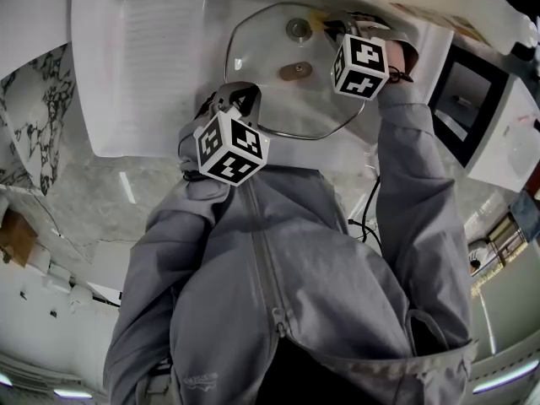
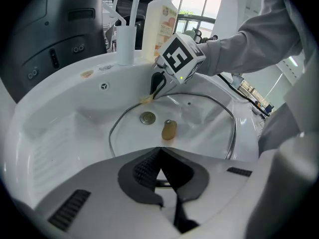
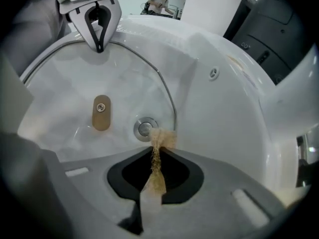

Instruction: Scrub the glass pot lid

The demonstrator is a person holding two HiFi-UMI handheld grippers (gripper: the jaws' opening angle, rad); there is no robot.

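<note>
A glass pot lid (image 1: 263, 51) with a metal rim and a tan knob (image 2: 169, 129) lies in the white sink basin (image 1: 169, 24), over the drain (image 2: 147, 117). My left gripper (image 2: 160, 172) is shut on the lid's near rim; the right gripper view shows this left gripper (image 3: 98, 45) clamped on that rim. My right gripper (image 3: 155, 157) is shut on a tan mesh scrub cloth (image 3: 160, 138) whose tuft hangs at the lid's far edge beside the drain. From the head view, the right gripper (image 1: 327, 25) points steeply down over the lid (image 3: 60, 93).
A faucet (image 2: 125, 39) and a soap bottle (image 2: 160, 21) stand behind the basin. A dark appliance (image 2: 50, 44) sits to the left. A ridged drainboard (image 1: 156, 66) flanks the basin. A white box with a dark window (image 1: 472, 108) is on the right.
</note>
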